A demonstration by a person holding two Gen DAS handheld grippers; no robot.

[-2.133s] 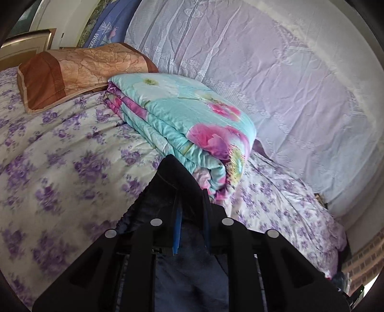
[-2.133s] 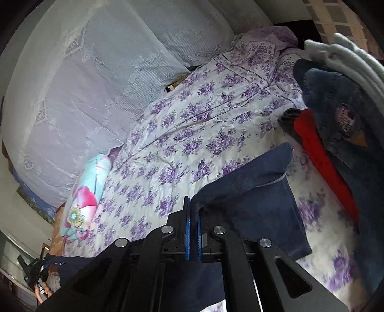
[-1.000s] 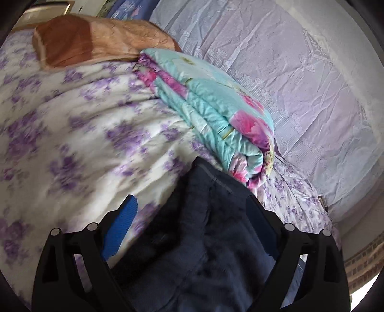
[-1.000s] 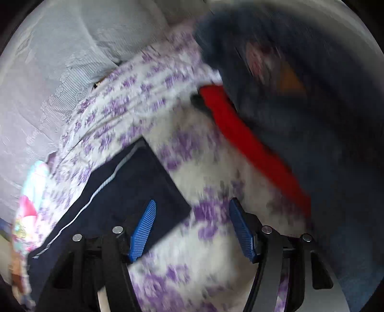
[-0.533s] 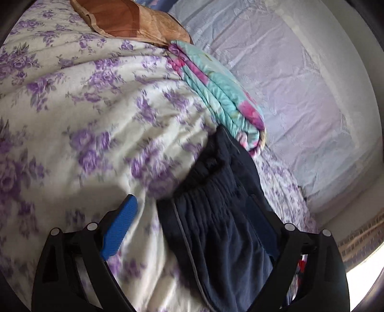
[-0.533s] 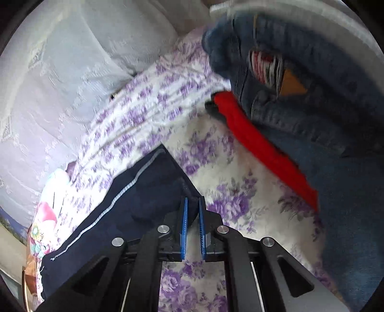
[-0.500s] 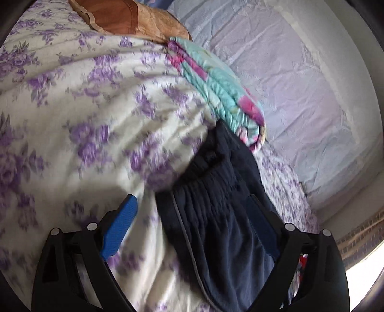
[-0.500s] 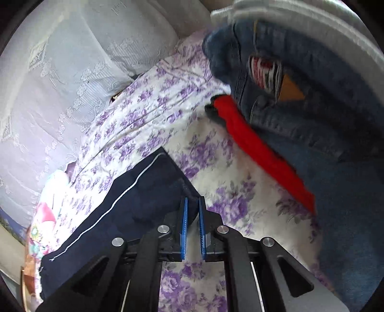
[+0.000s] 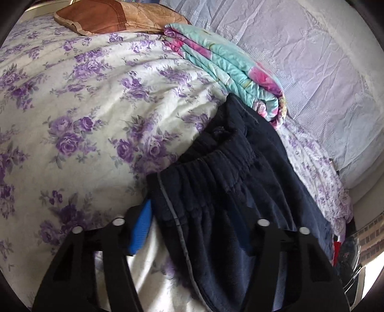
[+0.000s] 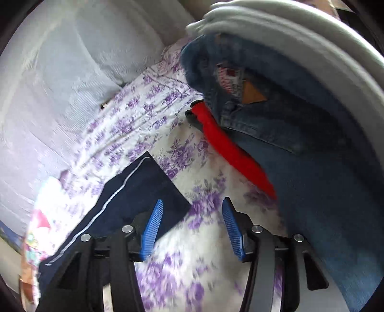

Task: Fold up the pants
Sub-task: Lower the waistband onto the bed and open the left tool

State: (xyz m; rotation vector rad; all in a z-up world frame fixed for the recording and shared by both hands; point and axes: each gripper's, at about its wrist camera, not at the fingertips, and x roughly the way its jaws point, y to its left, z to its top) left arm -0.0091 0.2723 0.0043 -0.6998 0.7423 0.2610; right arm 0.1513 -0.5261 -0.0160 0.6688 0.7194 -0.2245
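The left tongs (image 9: 192, 230) are closing around the dark navy fleece pants' (image 9: 228, 182) gathered waistband, apparently not yet pinching; the right tongs (image 10: 190, 228) are opening, released, over the purple-flowered bedsheet (image 10: 204, 240).

Purple florals, navy pants

Pants (image 9: 230, 192) navy with a pale side stripe; sheet (image 9: 84, 108) white with purple roses; quilt (image 9: 230, 72) turquoise and pink; pillow (image 9: 108, 16) brown and tan; jeans (image 10: 300, 148) blue; red cloth (image 10: 232, 148).

A bed (image 9: 72, 100) with a purple-flowered sheet fills the room in daylight. A pale lilac lace drape (image 9: 312, 60) hangs behind it; a brown pillow (image 9: 115, 16) lies at its head.
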